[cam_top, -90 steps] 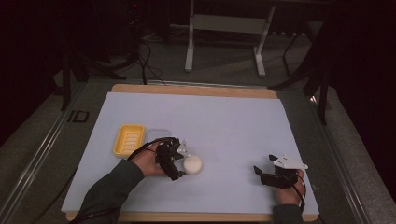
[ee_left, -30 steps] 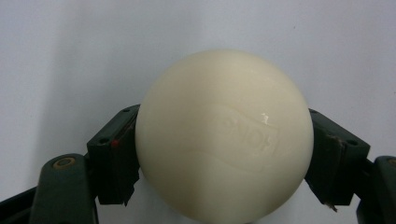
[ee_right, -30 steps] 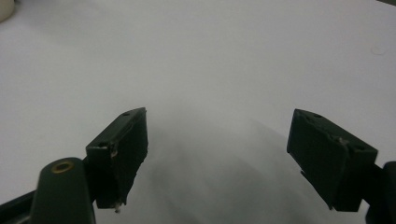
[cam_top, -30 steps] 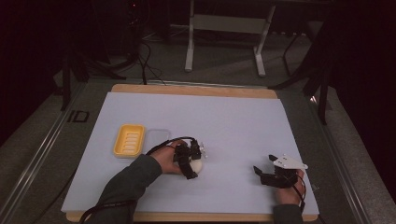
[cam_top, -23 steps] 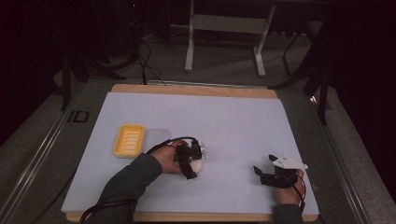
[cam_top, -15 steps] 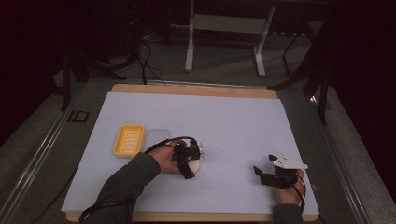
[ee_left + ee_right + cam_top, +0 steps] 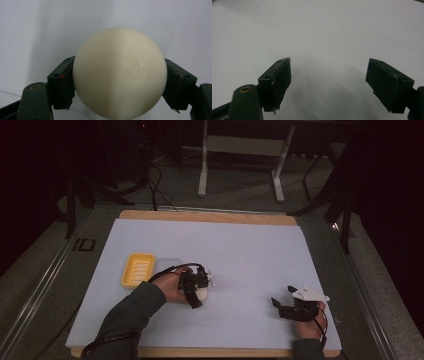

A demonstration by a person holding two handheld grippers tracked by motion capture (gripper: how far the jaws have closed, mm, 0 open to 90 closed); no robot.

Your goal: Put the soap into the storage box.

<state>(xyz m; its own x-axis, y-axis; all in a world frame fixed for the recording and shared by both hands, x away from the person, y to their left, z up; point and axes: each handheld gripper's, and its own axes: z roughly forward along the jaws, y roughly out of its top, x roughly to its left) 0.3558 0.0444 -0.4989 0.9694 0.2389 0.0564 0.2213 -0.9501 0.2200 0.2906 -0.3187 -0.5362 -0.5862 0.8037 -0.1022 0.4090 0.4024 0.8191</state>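
Note:
A cream, rounded bar of soap (image 7: 117, 72) with an embossed mark sits between the jaws of my left gripper (image 7: 120, 86), and both pads press on its sides. From the high view the left gripper (image 7: 196, 287) lies low over the white table sheet left of centre, and a sliver of the soap (image 7: 204, 293) shows beneath it. A yellow soap dish (image 7: 138, 269) rests just to its left, with nothing in it. My right gripper (image 7: 332, 80) stands open over bare sheet with nothing between its jaws. In the high view the right gripper (image 7: 281, 308) is near the front right corner.
The white sheet (image 7: 235, 245) covers a wooden board (image 7: 200, 215) whose edge shows at the back and front. A cable trails from the left gripper along the sleeve. Dark floor, cables and a metal stand lie beyond the table.
Since the earliest frame my left hand has shifted slightly right, and the soap now sits mostly under the gripper. Over the last second both hands stay almost still.

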